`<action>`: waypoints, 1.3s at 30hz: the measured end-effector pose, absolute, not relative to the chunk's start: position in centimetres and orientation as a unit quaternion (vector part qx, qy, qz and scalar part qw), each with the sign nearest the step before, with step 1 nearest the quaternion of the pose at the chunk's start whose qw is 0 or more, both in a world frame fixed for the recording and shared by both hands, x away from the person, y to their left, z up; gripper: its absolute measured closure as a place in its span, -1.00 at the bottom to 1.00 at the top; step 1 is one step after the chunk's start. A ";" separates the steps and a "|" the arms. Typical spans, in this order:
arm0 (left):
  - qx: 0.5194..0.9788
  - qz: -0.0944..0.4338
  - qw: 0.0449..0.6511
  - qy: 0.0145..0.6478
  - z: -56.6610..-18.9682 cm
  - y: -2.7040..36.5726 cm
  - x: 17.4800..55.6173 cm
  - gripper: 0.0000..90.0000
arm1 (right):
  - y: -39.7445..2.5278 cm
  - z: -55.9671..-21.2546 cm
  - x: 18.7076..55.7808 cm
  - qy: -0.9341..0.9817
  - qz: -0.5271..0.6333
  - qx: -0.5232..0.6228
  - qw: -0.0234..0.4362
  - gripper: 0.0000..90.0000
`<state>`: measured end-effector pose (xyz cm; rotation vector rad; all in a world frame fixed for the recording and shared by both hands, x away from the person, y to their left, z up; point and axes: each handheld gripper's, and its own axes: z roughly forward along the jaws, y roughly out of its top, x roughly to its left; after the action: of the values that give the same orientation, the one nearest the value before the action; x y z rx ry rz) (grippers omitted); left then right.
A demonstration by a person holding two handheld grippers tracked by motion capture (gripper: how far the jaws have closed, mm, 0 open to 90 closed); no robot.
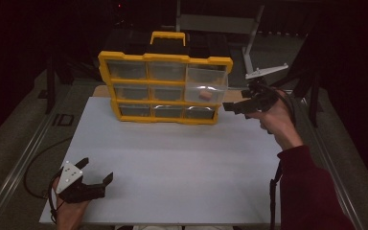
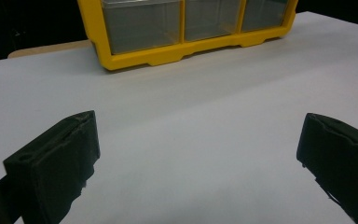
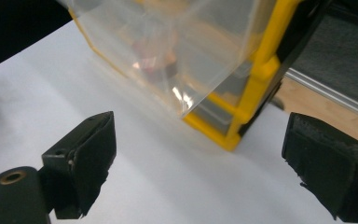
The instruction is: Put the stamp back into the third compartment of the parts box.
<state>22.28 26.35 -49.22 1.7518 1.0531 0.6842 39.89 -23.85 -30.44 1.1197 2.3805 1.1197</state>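
High view: one yellow organizer point(image 1: 165, 88) stands at the far edge of the tabletop point(image 1: 172, 167), holding nine clear drawers in three rows. One drawer point(image 1: 206, 86) (middle row, right column) is pulled out toward the person, with one small pinkish object point(image 1: 204, 95) inside. The right gripper point(image 1: 235, 106) hovers just right of it, clearly the nearer one; the left gripper point(image 1: 98, 179) rests at the near left corner.

Left gripper view: its fingers point(image 2: 56, 163) are spread wide and empty, well apart from the organizer.

Right gripper view: its fingers point(image 3: 81, 154) are spread wide and empty; the drawer's open end lies ahead, between them and slightly left.
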 end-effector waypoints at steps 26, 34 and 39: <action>0.715 0.278 0.475 0.431 -49.2 26.4 22.3 -1.00 | -24.7 -41.5 32.9 0.811 0.397 0.392 0.175 -0.78; 0.717 0.277 0.474 0.430 -49.2 26.3 22.3 -1.00 | -26.3 -45.2 29.4 0.794 0.420 0.392 0.196 -0.78; 0.717 0.277 0.474 0.430 -49.2 26.4 22.3 -1.00 | -26.7 -46.1 28.4 0.789 0.428 0.389 0.207 -0.78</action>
<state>22.33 26.36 -49.23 1.7539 1.0522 0.6779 28.43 -26.74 -46.13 1.0836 2.1979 1.1916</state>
